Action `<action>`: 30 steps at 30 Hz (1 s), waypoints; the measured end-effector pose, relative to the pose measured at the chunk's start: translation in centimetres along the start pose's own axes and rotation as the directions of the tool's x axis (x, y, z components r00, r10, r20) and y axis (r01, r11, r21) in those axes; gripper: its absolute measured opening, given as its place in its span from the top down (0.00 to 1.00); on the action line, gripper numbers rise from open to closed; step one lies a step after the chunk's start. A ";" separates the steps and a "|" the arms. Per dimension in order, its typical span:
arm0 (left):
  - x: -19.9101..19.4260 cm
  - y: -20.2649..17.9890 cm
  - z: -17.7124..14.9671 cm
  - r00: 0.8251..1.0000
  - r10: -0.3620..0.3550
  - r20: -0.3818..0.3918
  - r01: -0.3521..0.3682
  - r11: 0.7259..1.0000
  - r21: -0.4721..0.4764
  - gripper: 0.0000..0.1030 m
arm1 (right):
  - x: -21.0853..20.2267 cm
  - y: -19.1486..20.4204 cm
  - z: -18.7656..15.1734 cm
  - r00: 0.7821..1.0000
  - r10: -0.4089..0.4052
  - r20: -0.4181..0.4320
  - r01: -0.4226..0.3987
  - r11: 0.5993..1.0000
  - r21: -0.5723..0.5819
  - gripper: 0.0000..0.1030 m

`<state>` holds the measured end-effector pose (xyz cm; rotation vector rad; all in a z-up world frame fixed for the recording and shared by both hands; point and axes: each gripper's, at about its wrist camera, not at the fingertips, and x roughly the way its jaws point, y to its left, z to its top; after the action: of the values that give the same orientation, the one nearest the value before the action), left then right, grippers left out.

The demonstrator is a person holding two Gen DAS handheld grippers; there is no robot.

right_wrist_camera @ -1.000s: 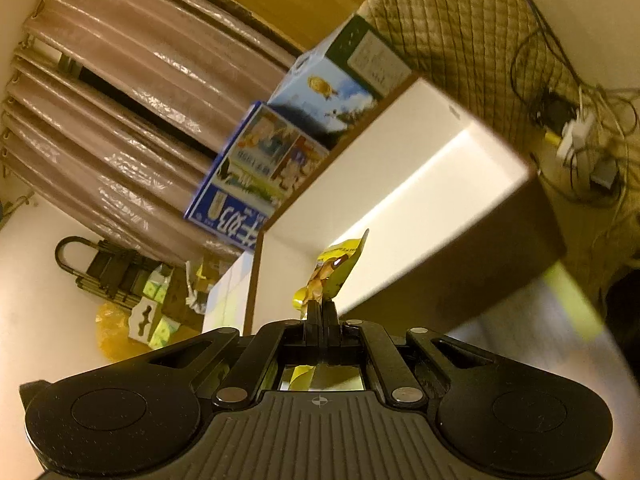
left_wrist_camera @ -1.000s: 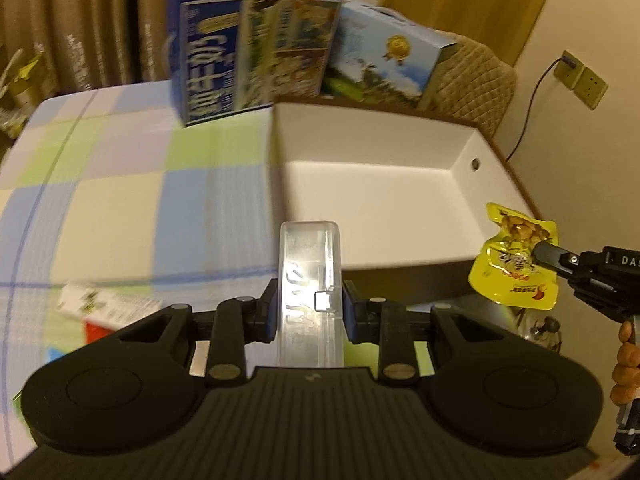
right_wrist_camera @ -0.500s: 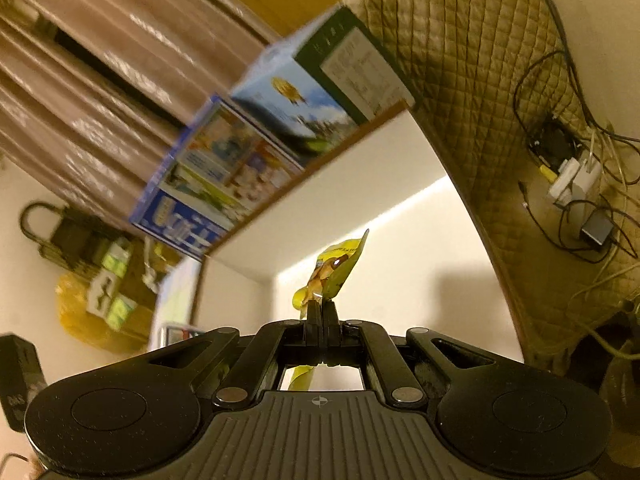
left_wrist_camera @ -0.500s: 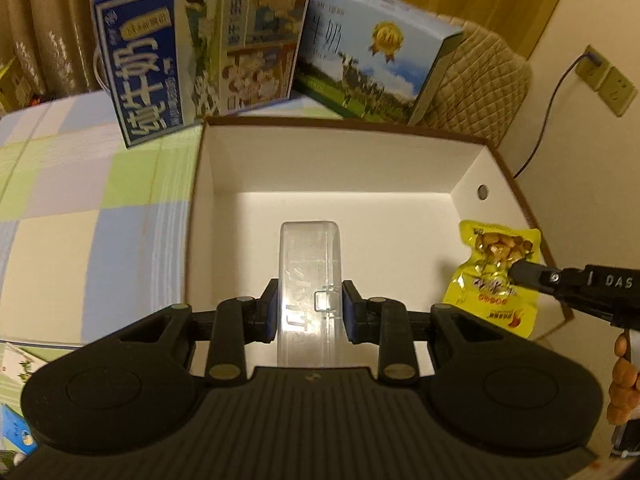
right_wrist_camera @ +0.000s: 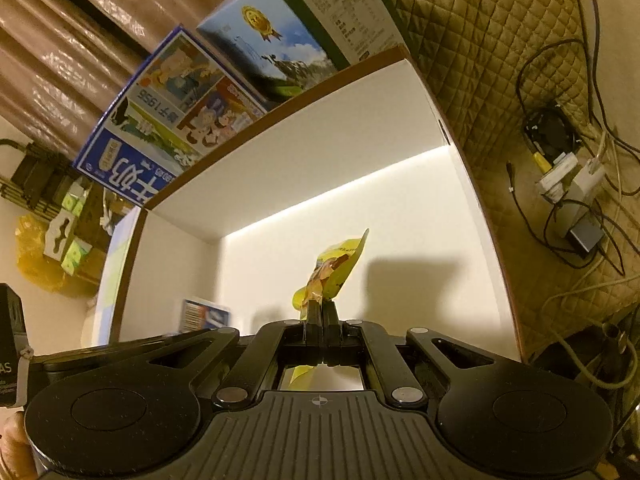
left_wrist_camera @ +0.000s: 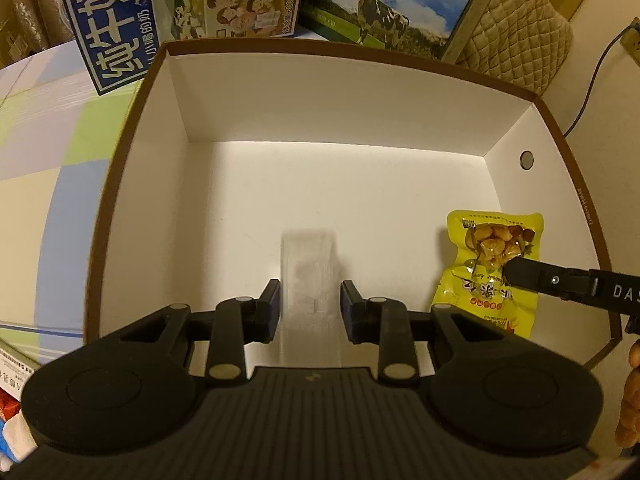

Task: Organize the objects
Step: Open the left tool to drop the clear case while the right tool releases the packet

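**Both tools over the open box**

From the left: my left tool (left_wrist_camera: 310,306) hangs above the white floor of the brown-rimmed box (left_wrist_camera: 132,120), which sits on the checked table (left_wrist_camera: 36,168). Its fingers stand spread, a narrow gap showing on each side of the clear plastic case (left_wrist_camera: 310,276) between them; the case looks blurred, and I cannot tell whether it rests on the box floor. To the right, my right tool (right_wrist_camera: 323,308) has its fingers pressed together on the yellow snack packet (left_wrist_camera: 490,264), held inside the box near the right wall. Behind the box stand two milk cartons (left_wrist_camera: 180,8), touching its far rim.
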<state>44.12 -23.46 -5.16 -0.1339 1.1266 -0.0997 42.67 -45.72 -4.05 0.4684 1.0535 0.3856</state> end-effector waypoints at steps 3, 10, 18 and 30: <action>-0.2 -0.1 0.0 1.000 0.001 0.006 -0.001 1.000 -0.002 0.51 | 0.1 0.0 0.2 1.000 -0.012 -0.005 0.011 1.000 -0.018 1.00; -1.4 0.1 0.0 0.999 0.020 0.028 -0.021 1.000 0.007 0.38 | 0.7 2.3 0.2 0.994 -0.113 -0.004 0.110 0.977 -0.180 1.00; -3.1 0.1 -0.7 0.998 0.030 0.055 -0.031 0.999 0.032 0.29 | 1.0 5.2 -1.4 0.971 -0.230 0.061 0.234 0.885 -0.403 0.43; -4.9 0.0 -1.7 0.996 0.054 0.072 -0.058 0.997 0.055 0.21 | 0.1 6.0 -3.0 0.969 -0.240 0.050 0.238 0.870 -0.433 0.42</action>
<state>40.51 -22.86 -1.54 -0.0542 1.0555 -0.0767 39.52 -40.05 -2.12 -0.0677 0.9794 0.3873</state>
